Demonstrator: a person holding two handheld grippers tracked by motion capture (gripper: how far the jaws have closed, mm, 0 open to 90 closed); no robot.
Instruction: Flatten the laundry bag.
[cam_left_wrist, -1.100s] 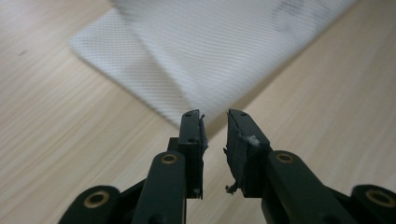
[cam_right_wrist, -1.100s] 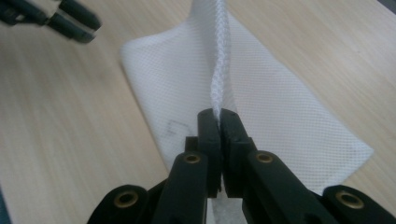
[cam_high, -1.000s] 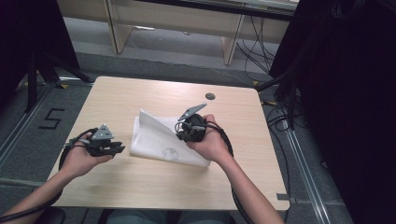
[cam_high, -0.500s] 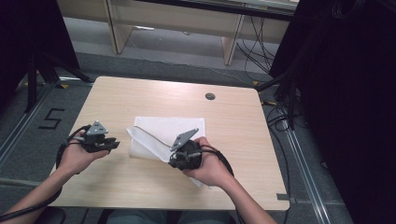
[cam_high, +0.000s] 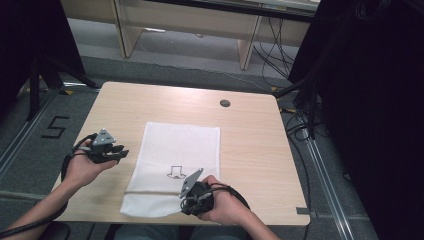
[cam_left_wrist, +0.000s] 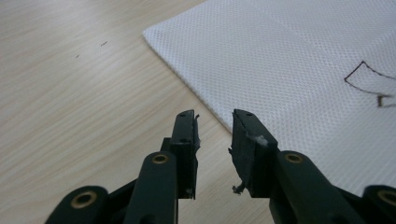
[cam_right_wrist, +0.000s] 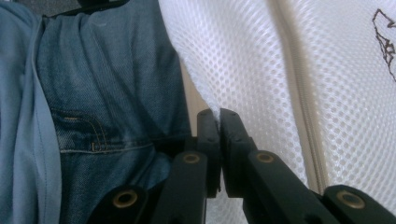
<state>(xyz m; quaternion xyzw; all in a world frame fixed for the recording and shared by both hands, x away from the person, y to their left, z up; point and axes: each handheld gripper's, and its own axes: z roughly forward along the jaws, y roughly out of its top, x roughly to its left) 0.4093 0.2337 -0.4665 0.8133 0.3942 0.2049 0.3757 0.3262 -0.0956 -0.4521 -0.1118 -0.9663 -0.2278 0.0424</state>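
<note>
On my left, the left gripper (cam_high: 119, 154) sits in my left hand (cam_high: 86, 167) over bare wood near the left edge of the table (cam_high: 260, 145), held low and roughly level, pointing toward the cloth (cam_high: 180, 150). Its jaws stand apart with nothing between them, and they have just been opening. In the left gripper view I look along them at the wood grain and the cloth's near edge, which runs just past the fingertips (cam_left_wrist: 245, 123) without touching them.

The cloth is a white mesh rectangle lying flat across the middle of the table, its long side running away from me, with a small dark line drawing (cam_high: 175, 172) printed toward the near half. A fold or seam line crosses it close to the near end. Its near edge reaches the table's front edge and curls slightly there. I see no container on the table.

To the right of that, my right hand (cam_high: 222, 205) holds the right gripper (cam_high: 186, 206) at the cloth's near right corner, right at the front edge of the table, palm turned inward. Its jaws are pressed together on the cloth's edge; the right gripper view shows the mesh (cam_right_wrist: 243, 65) pinched between the two pads, with my jeans (cam_right_wrist: 116, 93) behind.
</note>
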